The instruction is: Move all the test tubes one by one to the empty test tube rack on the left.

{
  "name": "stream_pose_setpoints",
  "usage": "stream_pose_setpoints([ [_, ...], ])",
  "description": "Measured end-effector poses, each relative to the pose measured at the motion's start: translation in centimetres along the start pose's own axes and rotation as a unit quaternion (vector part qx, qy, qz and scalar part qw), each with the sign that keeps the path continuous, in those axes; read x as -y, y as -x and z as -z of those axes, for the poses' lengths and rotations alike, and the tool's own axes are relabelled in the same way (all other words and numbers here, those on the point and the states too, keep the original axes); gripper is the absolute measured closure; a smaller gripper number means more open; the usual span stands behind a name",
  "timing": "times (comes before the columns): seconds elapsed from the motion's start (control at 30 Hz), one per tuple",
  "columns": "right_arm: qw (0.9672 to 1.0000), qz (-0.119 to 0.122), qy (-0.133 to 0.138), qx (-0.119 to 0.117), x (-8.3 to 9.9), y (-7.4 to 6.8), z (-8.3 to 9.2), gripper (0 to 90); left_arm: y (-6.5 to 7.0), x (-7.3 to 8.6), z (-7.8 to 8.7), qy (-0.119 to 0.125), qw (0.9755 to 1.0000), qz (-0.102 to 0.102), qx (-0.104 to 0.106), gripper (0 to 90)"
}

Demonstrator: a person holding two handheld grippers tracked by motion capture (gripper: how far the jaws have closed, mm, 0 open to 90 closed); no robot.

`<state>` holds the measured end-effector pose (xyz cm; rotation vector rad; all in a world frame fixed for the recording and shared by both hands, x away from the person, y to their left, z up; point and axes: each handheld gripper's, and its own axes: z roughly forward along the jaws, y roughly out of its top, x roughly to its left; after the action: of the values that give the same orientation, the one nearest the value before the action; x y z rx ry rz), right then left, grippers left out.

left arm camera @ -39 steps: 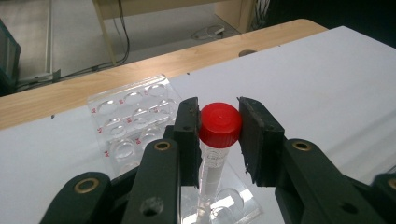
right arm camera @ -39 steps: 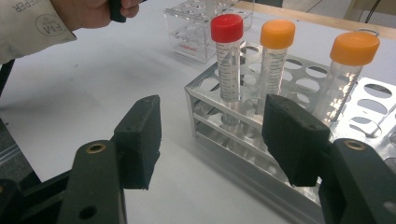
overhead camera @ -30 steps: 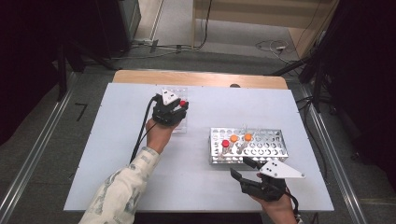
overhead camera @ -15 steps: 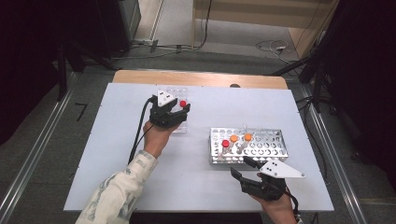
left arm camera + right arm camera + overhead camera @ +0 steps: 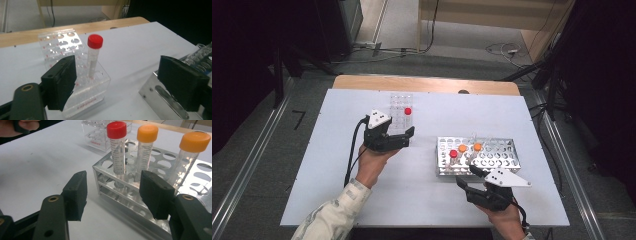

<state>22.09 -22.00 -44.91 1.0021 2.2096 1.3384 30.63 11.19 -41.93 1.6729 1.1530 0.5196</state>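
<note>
Left gripper (image 5: 404, 139) backed off toward the near side, its jaws just opened wide and empty; red-capped tube (image 5: 93, 56) stands in the clear rack (image 5: 82, 82). Right gripper (image 5: 112, 192) spread, touching nothing.

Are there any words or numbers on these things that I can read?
Clear rack: red print on its front and red marks by its holes, too blurred to read.
Tubes in the metal rack: scale lines and tiny numbers, too small to read.
Nothing else bears writing.
</note>
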Motion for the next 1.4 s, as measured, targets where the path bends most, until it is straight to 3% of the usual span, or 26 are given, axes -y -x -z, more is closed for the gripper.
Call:
stream_pose_setpoints([
  [0.2,1.0,0.004,0.005,0.007,-0.4,-0.1,-1.2,41.7,-0.3,0.6,0.5,-0.007,1.0,0.002,0.006,9.7],
  [0.4,0.9998,0.005,0.007,0.017,-0.6,0.0,-2.2,48.1,0.2,0.9,0.7,0.003,1.0,-0.006,0.002,8.6],
  [0.87,0.9995,0.011,0.012,0.027,-1.2,0.0,-4.2,59.5,1.1,1.0,0.8,0.0,0.9998,-0.02,0.0,6.7],
  [1.4,0.9991,0.014,0.015,0.036,-1.2,0.0,-4.9,66.2,1.2,0.9,1.0,0.003,0.9998,-0.015,0.009,7.1],
])
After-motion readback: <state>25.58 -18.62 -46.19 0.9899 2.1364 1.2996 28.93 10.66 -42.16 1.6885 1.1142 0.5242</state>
